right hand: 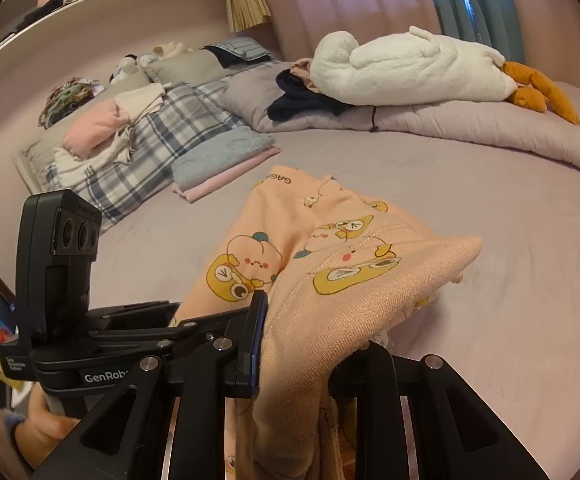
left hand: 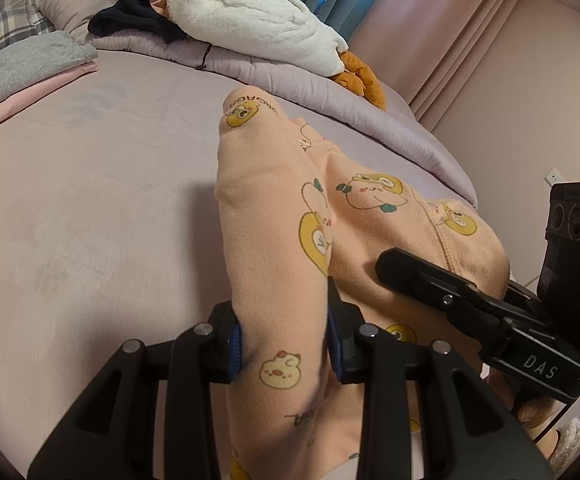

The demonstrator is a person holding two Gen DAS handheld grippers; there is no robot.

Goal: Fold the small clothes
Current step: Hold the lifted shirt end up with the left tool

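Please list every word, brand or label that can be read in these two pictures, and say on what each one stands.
"DAS": on the right gripper body, left wrist view.
"GenRob", cut off: on the left gripper body, right wrist view.
"GAGA", upside down, partly hidden: printed on the peach garment.
Small white label on the left gripper's side: too small to read.
Dark print low on the garment: partly folded, unreadable.

wrist views, angled down, sharing bed (left hand: 90, 200)
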